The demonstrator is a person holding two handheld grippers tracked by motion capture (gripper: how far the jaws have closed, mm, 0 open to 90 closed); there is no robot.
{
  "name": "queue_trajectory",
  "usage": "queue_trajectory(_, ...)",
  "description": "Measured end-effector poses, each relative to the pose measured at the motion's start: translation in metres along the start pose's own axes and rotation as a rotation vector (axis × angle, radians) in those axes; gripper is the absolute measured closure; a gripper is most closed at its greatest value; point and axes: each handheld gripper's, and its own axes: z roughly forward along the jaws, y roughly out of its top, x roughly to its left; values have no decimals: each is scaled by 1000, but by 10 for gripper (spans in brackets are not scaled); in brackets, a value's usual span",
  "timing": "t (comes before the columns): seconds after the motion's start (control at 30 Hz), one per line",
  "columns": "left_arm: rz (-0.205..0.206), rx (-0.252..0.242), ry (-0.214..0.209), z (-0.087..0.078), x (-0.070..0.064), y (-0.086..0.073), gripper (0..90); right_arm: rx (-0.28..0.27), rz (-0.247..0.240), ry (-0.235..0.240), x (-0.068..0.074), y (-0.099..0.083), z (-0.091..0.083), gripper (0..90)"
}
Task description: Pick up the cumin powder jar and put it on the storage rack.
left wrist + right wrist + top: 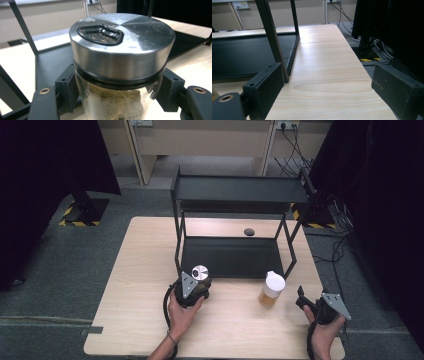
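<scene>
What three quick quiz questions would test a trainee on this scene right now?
1. True or false: the left claw grips the spice jar below its metal lid.
2. The right claw is: A) open, B) shut on the bottle.
3. Where does the white-capped bottle stand?

Key: 1 true. 2 A. 3 On the table, in front of the black rack, between the claws.
</scene>
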Motion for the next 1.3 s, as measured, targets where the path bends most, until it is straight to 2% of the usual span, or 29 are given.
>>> queue_trajectory(0.13, 5, -45, 8, -7, 1, 10, 309, -2, -5, 1, 0, 0, 0, 110)
queue_trajectory(0.43, 9, -105, 15, -15, 3, 30, 309, -1, -7, 2, 0, 0, 0, 111)
queue_trajectory(0.77, 22, -144, 36, -18, 4, 54, 309, 1, -12, 3, 1, 0, 1, 111)
queue_trajectory(1.0, 26, -146, 44, -17, 5, 66, 309, -1, -11, 4, 1, 0, 0, 111)
queue_trajectory(1.3, 51, -159, 55, -17, 8, 86, 309, 0, -10, 6, 0, 0, 0, 112)
